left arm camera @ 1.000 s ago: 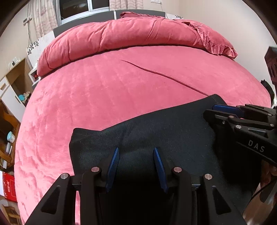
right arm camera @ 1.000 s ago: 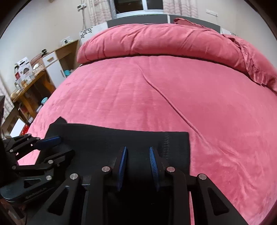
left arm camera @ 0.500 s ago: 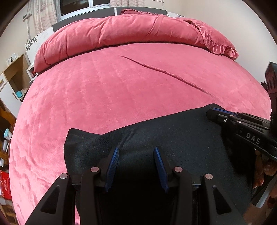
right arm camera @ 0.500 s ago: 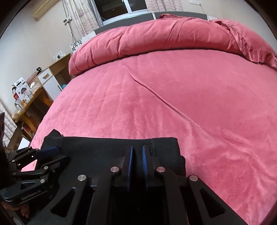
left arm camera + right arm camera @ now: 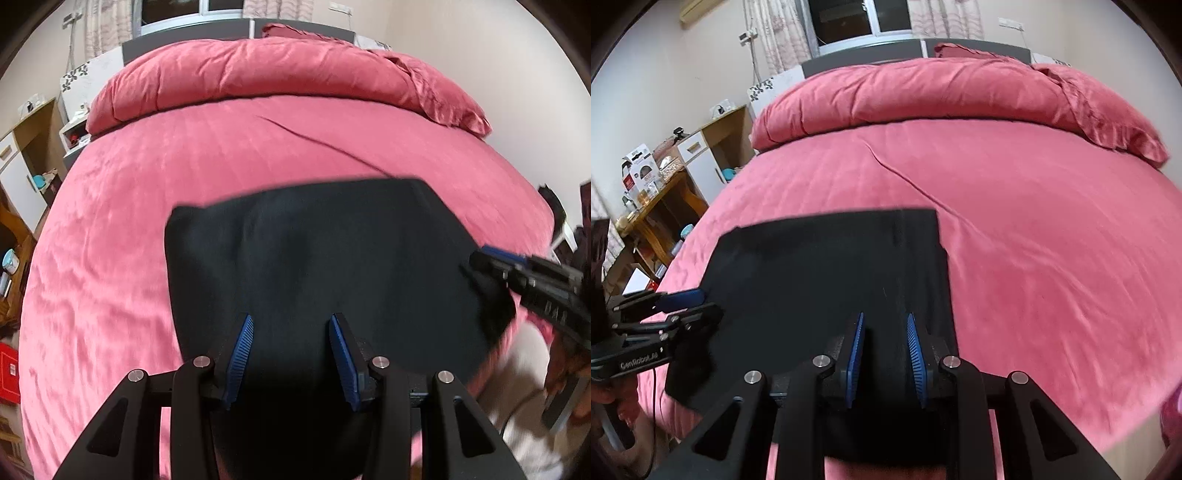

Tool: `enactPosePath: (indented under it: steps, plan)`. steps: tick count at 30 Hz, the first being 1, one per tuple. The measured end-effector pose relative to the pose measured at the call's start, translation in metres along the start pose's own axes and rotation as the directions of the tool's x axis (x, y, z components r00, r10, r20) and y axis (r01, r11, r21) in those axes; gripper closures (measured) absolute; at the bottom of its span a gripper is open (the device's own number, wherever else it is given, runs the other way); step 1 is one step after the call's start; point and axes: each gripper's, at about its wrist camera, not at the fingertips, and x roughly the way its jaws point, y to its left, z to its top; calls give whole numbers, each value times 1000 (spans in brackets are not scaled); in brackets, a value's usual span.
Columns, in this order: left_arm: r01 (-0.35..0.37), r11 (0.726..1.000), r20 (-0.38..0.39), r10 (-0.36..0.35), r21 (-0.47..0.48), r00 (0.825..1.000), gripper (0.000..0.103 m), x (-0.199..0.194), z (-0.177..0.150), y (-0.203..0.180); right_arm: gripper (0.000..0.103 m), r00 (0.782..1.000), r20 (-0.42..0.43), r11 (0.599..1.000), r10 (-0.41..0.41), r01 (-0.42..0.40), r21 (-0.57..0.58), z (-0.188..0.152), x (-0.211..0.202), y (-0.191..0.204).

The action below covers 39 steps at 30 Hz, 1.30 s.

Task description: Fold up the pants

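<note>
The black pants (image 5: 317,251) lie folded into a flat rectangle on the near part of the red bed (image 5: 184,155); they also show in the right wrist view (image 5: 827,266). My left gripper (image 5: 291,336) is open over the pants' near edge, its jaws apart with nothing between them. My right gripper (image 5: 884,339) is open over the near right part of the pants, holding nothing. The right gripper also shows at the right in the left wrist view (image 5: 491,258), and the left gripper shows at the left in the right wrist view (image 5: 690,299).
A rolled red duvet (image 5: 280,77) lies across the far end of the bed. A wooden desk with boxes and bottles (image 5: 653,195) and a white cabinet (image 5: 701,158) stand left of the bed. A window with curtains (image 5: 857,18) is behind the headboard.
Both grippers have pulled back towards the near edge, so more of the pants shows. The right gripper, nearly shut half a second ago, has opened. The left gripper stays open.
</note>
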Motion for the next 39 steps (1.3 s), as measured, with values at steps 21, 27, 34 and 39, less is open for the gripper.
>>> enactPosePath:
  steps: [21,27,34,39]
  plan:
    - [38,999,19,-38,-28,999,50,-32,-34,26,51,995,-95,979,16,4,205,-32,-15,-45]
    - [74,945,-27,-87,-317,996,31,-16,-26,88,28,995,-62,967,73,-55,250,-15,-10,-63]
    - [250,876,-68,-304,-413,950,30,7,-33,107,27,968,-143,948,207,-162,275,-8,25,-69]
    - [328,858,-83,-389,-395,917,30,17,-26,107,27,928,-176,900,328,-250,358,-14,50,-78]
